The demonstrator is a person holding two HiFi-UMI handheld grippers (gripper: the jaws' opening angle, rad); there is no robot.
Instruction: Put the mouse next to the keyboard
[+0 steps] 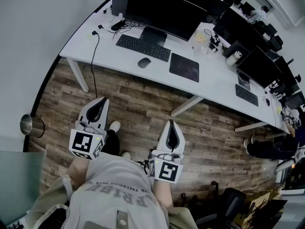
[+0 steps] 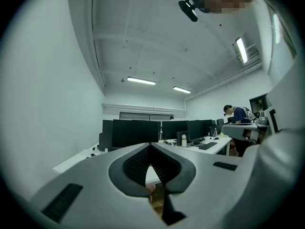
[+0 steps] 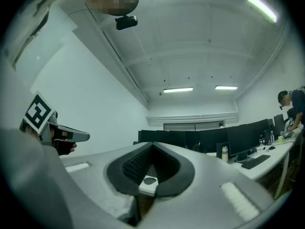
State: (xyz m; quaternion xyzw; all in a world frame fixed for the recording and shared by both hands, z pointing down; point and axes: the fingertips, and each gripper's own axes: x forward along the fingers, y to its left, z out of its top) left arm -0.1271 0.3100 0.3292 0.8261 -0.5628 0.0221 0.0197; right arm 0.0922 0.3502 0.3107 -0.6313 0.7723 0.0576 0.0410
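Observation:
A dark mouse (image 1: 144, 62) lies on the white desk (image 1: 95, 51), just in front of the black keyboard (image 1: 143, 47) and left of a black mouse pad (image 1: 184, 67). My left gripper (image 1: 102, 100) and right gripper (image 1: 171, 123) hang over the wooden floor, well short of the desk, both shut with nothing in them. In the left gripper view the jaws (image 2: 151, 146) meet at the tips. In the right gripper view the jaws (image 3: 152, 145) also meet, and the mouse (image 3: 149, 181) shows through the gap below them.
A wide monitor (image 1: 164, 11) stands behind the keyboard. A metal bin (image 1: 31, 125) sits on the floor at the left. More desks with monitors run to the right, with a second keyboard (image 1: 246, 94), a seated person (image 1: 267, 147) and an office chair (image 1: 224, 209).

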